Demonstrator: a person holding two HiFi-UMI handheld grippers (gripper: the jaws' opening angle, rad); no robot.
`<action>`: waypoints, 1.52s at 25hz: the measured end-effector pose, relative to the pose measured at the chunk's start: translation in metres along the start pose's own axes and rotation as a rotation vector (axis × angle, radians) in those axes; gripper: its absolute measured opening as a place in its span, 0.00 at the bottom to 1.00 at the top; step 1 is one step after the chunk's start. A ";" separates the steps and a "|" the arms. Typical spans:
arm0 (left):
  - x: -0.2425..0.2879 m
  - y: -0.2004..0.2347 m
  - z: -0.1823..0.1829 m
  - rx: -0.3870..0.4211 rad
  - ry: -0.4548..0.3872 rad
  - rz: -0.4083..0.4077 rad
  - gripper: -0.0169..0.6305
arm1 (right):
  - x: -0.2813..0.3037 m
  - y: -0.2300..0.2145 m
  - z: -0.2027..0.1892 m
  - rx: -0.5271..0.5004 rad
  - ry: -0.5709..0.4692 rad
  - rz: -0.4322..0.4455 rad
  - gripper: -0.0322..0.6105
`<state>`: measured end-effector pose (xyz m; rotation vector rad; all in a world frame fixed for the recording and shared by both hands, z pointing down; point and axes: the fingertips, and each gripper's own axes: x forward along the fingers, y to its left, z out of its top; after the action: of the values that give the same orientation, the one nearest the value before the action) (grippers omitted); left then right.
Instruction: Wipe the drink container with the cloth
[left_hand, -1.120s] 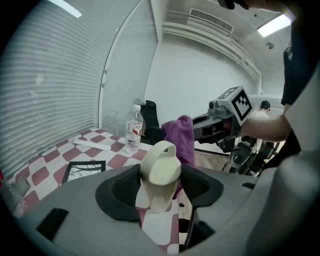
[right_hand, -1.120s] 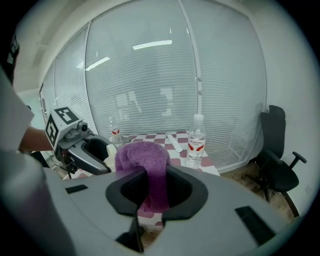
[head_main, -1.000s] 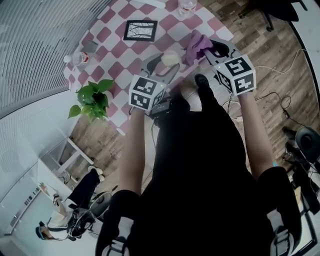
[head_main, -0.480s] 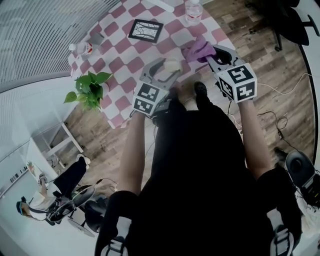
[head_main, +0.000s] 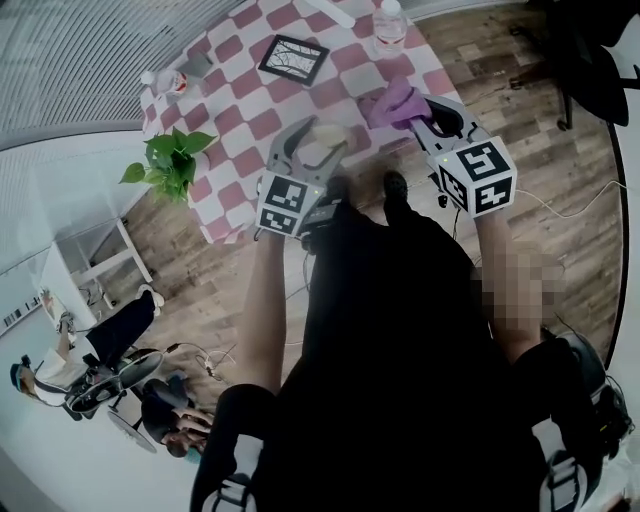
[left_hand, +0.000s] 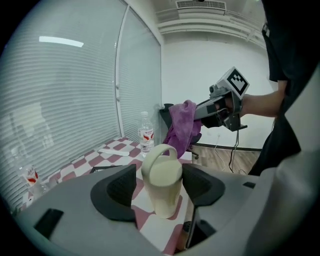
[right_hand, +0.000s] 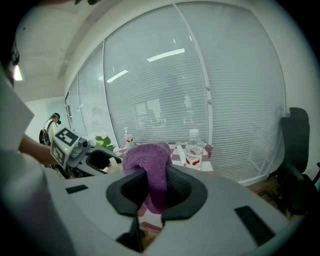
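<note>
Probably light, stiff and smooth, the cup (left_hand: 162, 182) stands at the table's (head_main: 250, 105) near edge between the jaws of the left gripper (head_main: 322, 131), which have just eased wider and sit barely clear. It is best gripped across its body. To its right, the right gripper (right_hand: 156, 187) pinches the soft cloth (right_hand: 147, 160).

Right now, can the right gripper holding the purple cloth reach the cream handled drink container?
Probably yes. The right gripper, shut on the purple cloth, sits beside the cream drink container with nothing between; jaws of the left gripper, just opening, flank only its sides.
</note>
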<state>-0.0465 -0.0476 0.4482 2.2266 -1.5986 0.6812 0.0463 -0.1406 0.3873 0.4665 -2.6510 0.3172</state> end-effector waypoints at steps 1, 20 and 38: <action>-0.003 0.000 0.001 -0.011 -0.006 0.019 0.46 | -0.002 -0.001 0.003 -0.004 -0.014 0.012 0.18; -0.106 0.011 0.043 -0.330 -0.375 0.418 0.09 | -0.028 0.009 0.032 -0.070 -0.130 0.200 0.17; -0.131 0.010 0.049 -0.350 -0.422 0.471 0.08 | -0.033 0.034 0.036 -0.130 -0.159 0.256 0.16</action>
<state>-0.0810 0.0284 0.3357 1.8261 -2.2784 0.0087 0.0484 -0.1113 0.3357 0.1143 -2.8685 0.1890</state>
